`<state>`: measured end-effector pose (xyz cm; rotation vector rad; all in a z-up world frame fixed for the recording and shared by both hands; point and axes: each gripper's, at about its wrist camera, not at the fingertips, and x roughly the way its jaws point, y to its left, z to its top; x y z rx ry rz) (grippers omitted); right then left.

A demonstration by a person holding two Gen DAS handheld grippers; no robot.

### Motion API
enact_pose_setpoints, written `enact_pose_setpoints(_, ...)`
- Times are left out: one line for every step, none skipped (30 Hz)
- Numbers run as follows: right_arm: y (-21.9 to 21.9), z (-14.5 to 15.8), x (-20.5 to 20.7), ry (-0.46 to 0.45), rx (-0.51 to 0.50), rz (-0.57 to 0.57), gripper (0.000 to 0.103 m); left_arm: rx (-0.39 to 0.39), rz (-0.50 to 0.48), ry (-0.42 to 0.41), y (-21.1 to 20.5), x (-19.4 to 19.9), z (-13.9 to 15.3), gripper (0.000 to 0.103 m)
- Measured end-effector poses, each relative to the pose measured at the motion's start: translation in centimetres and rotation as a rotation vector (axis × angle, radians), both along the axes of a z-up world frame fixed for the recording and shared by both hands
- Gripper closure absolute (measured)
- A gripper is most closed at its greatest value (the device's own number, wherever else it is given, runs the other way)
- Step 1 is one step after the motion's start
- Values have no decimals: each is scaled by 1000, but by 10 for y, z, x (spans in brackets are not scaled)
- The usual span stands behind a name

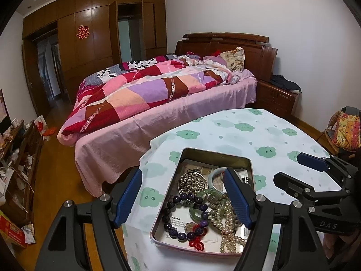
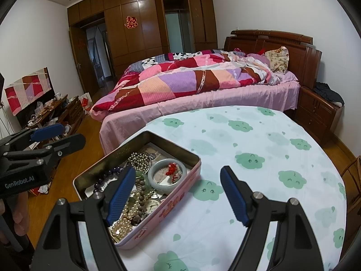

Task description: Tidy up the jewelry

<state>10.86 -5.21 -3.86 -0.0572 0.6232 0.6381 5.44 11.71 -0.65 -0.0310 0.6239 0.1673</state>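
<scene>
Tin [image 2: 158,212] near table [image 2: 282,140] edge, lower left; bare cloth right. Left gripper [image 1: 182,192], right gripper [image 2: 178,192] spread wide, empty.

Left black tongs with blue pads [image 1: 183,194]: jaws spread wide, nothing between them. Right black tongs with blue pads [image 2: 178,194]: jaws spread wide, nothing gripped. Both level, side by side.

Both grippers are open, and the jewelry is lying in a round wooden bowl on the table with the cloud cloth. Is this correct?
Not quite. The jewelry lies in a rectangular metal tin, pink outside, not a round wooden bowl; the right wrist view shows this. The rest holds: left gripper and right gripper are open, and the tin sits on the table with the cloud cloth.
</scene>
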Motion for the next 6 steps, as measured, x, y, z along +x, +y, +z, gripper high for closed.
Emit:
enact_pose_setpoints(0, -1, 0, 0, 0, 0, 23, -2, 2, 1, 1, 0, 0, 29)
enact_pose_setpoints(0, -1, 0, 0, 0, 0, 23, -2, 1, 1, 1, 1, -1, 29)
enact_pose_setpoints(0, -1, 0, 0, 0, 0, 23, 3, -1, 2, 1, 1, -1, 29)
enact_pose_setpoints(0, -1, 0, 0, 0, 0, 23, 8, 2, 2, 2, 1, -1, 29)
enact_pose_setpoints(0, -1, 0, 0, 0, 1, 22, 8, 3, 0, 3, 1, -1, 29)
enact_pose_setpoints(0, -1, 0, -1, -1, 0, 22, 4, 2, -1, 3, 1, -1, 29)
